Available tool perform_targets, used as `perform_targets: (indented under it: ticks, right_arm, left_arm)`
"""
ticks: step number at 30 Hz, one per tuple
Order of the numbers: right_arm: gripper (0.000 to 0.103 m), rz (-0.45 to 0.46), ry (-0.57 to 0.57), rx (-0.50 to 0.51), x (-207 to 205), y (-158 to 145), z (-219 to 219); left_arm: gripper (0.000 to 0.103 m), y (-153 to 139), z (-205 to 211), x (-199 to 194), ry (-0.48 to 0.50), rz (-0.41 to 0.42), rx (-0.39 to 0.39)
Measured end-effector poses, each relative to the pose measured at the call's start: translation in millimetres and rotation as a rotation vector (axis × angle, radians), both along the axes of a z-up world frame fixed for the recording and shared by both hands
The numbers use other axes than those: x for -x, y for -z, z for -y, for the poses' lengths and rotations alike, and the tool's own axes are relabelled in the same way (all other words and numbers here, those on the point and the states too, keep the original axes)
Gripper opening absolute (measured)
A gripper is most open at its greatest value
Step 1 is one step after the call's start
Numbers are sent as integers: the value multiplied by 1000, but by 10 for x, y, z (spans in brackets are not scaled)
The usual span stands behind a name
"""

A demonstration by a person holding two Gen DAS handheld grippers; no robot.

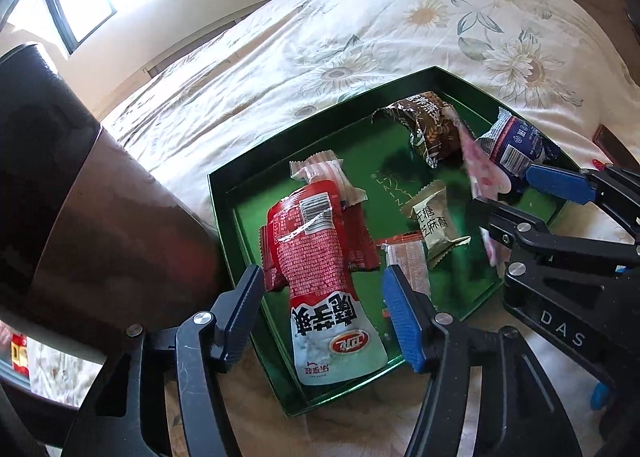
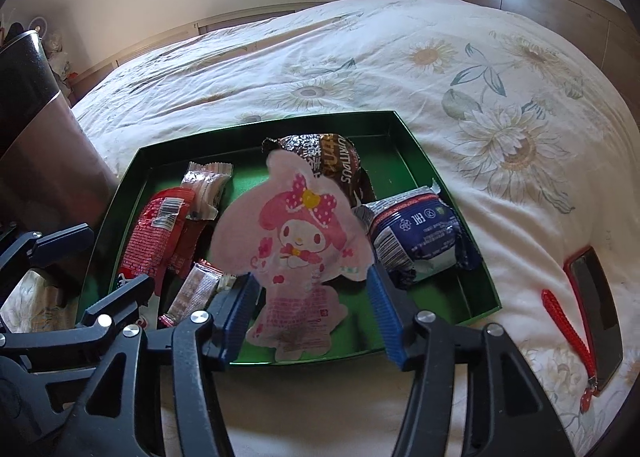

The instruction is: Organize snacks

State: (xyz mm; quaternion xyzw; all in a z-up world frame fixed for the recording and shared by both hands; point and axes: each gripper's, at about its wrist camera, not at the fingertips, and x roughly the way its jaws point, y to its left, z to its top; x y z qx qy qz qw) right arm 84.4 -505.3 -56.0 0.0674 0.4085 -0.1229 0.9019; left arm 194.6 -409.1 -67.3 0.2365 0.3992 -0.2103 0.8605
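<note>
Green tray (image 1: pixel 224 193) on the bed (image 1: pixel 320 25), just ahead of and below both tools.

Left tool (image 1: pixel 324 309): jaws apart, released. Red pouch (image 1: pixel 320 269) lies in the tray between its pads, touched by neither; its white end rests on the tray's near rim. Small clear-wrapped bar (image 1: pixel 408 261) just beyond the blue pad. Beige packet (image 1: pixel 434 225) further ahead, to the right.

Right tool (image 2: pixel 312 313): jaws at their widest, released. Pink character pouch (image 2: pixel 296 245) sits between the pads, leaning over the near rim; contact with the pads cannot be told. Blue-white packet (image 2: pixel 420 237) just beyond the right pad; brown packet (image 2: pixel 340 161) behind the pink pouch.

Left view only: beige packet; pink pouch seen edge-on and blurred.

Right view only: the pouch's printed face; a red-cased phone (image 2: pixel 596 309) with a red strap (image 2: pixel 568 333) on the bed, right of the tray.
</note>
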Motion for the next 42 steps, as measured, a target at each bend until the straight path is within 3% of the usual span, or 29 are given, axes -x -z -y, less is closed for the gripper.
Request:
perform_targets:
  ticks: [13,23,26,42]
  right_arm:
    - [103,29,13,1,378,-320,-159]
    - [103,27,-7,11,757,-425,-557]
    - [103,31,-14,11,850,-453,-687]
    - [103,20,-44,23,1292,-447,-1192]
  left_arm:
    - [57,-261,-286,466,1,-23,75]
    - [66,-458,-715,816,-47,-6,121]
    - [71,-480,-861,890,-64,-4,133]
    - [71,-419,-1457,1288,-107,25,142]
